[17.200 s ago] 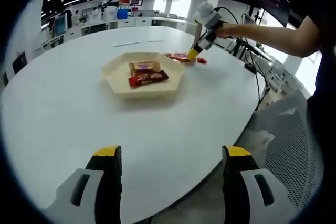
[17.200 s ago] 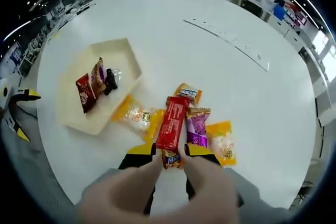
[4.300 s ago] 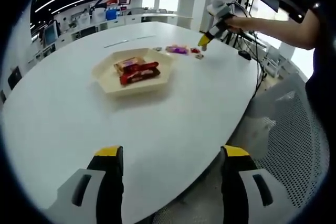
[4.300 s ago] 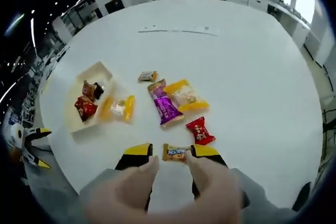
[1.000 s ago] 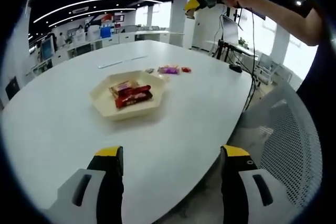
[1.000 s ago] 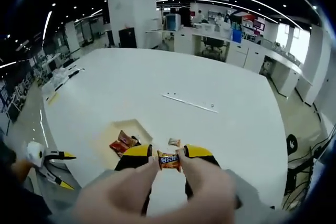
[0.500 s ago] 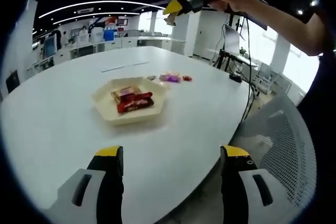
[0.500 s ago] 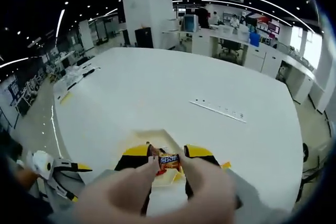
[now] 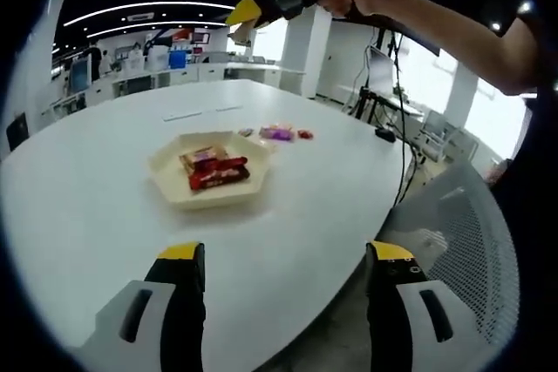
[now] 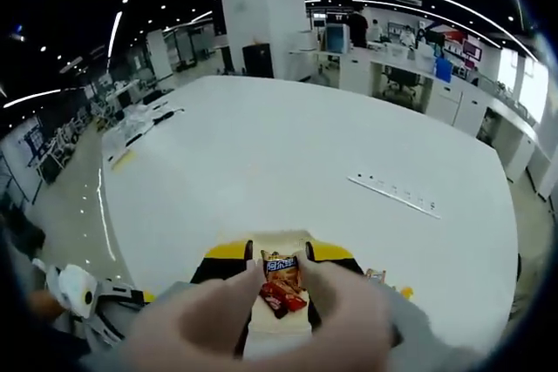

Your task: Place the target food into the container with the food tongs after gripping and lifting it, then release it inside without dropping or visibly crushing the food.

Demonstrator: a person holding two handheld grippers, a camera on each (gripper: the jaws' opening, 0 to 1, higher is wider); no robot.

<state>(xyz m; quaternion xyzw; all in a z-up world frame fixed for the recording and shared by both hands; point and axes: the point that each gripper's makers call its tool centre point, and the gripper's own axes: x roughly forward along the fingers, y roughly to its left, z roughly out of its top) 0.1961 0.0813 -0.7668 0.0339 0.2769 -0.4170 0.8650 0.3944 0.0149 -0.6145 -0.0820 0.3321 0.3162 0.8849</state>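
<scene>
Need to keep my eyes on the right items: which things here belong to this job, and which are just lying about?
Job:
- right tool, shut on the orange-wrapped candy
- hexagonal tray, bars already inside
- loose snacks beside the tray

Lying about:
- left tool, open, idle at the table edge
- white strip
- mesh chair

Hexagonal tray (image 9: 170, 182) with snack bars (image 9: 213, 168) on white table (image 9: 96, 189), loose candies (image 9: 277, 133) beyond
</scene>
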